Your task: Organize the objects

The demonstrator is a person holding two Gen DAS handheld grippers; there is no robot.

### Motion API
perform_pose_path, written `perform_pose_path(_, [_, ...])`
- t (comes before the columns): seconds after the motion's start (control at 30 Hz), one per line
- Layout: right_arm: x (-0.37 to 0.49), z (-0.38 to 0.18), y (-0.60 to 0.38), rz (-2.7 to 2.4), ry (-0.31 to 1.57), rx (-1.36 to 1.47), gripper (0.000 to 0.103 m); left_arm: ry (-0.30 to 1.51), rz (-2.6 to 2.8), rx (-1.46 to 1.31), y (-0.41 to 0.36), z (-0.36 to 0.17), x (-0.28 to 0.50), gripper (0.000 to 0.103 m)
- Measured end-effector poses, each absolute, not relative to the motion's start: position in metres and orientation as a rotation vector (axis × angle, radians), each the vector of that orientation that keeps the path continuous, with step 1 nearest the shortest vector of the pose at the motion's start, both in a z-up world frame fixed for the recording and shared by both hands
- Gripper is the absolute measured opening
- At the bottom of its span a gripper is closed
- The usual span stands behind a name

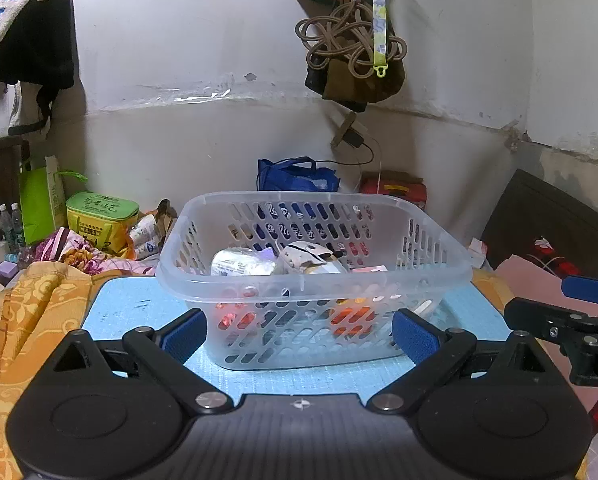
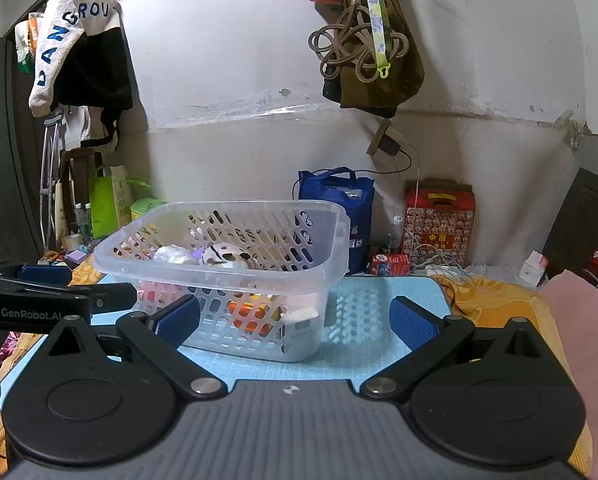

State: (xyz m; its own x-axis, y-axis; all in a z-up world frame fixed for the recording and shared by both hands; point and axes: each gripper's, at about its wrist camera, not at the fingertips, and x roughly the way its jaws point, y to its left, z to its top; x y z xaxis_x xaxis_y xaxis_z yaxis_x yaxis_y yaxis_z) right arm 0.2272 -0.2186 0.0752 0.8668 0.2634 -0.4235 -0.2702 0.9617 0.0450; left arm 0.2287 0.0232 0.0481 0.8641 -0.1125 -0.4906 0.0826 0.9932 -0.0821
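Right, here is how I read the scene from my station.

Basket: the translucent slotted plastic basket (image 1: 313, 280) sits on the pale blue mat (image 1: 131, 304), dead ahead at 12 o'clock in the left wrist view and toward 11 o'clock in the right wrist view.

Contents: a silvery foil-wrapped roll (image 1: 243, 263), a white and black rounded toy (image 1: 309, 258) and some orange items (image 1: 349, 318) show through the slots; the mat around the basket looks bare, so I judge the sorting nearly done.

Left gripper (image 1: 299, 334): its blue pads stand wide apart, holding nothing, with the basket's near wall just beyond them.

Right gripper (image 2: 297, 322): also spread wide and empty; the basket's right corner lies between its fingers and just ahead, at 11 o'clock.

Handling: I expect the basket to be light but flexible, its thin walls bowing under a pinch, and the smooth plastic may be slippery.

Hold: I would take the thickened rim (image 1: 219, 200), one gripper at each short end, since a one-sided lift could tip the loose contents.

Surroundings: orange patterned bedding (image 1: 39, 320) lies at 9 o'clock.
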Motion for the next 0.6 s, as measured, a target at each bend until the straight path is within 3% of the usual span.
perform_pose_path(0.6, [0.2292, 0.0729, -0.2207, 0.263, 0.445, -0.020, 0.103, 0.515, -0.090, -0.028, 0.0189, 0.0463, 0.2279, 0.100])
